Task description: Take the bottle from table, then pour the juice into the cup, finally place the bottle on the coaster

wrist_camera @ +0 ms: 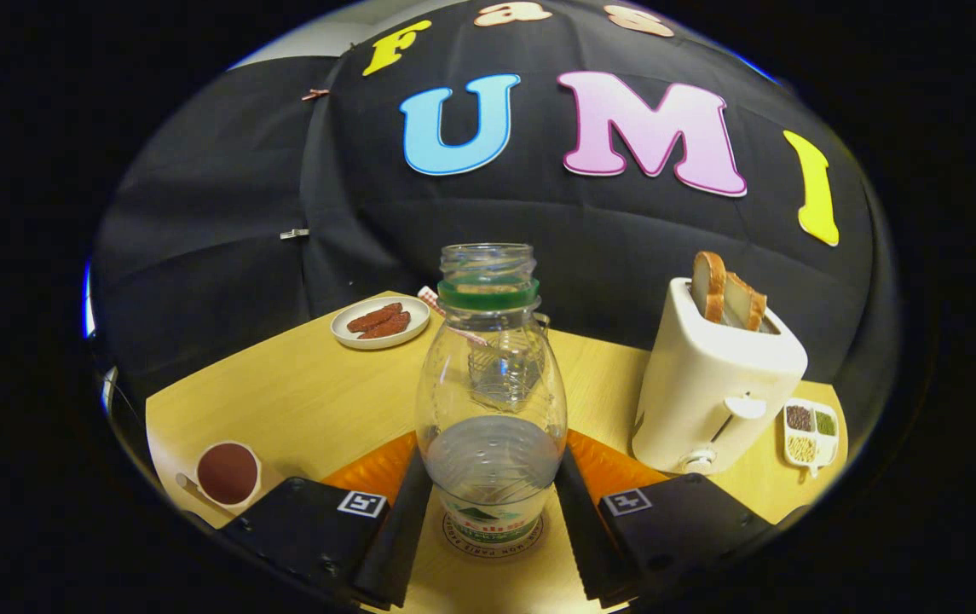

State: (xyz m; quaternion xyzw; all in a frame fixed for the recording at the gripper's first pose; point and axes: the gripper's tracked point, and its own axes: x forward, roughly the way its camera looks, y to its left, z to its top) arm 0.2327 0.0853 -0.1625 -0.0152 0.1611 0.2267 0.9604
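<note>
Wooden tabletop carries everything. White toaster with two bread slices stands beyond the right finger. Clear plastic bottle, uncapped, green neck ring, roughly a third full of clear liquid, stands upright between the fingers on a round printed coaster. Gripper: fingers close in on the bottle's base from both sides, apparently pinching it. Small plate with reddish food pieces sits far back left. Cup of dark drink sits near the left finger.

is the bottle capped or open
Open: the bottle between the gripper fingers has a bare threaded mouth, no cap.
</note>
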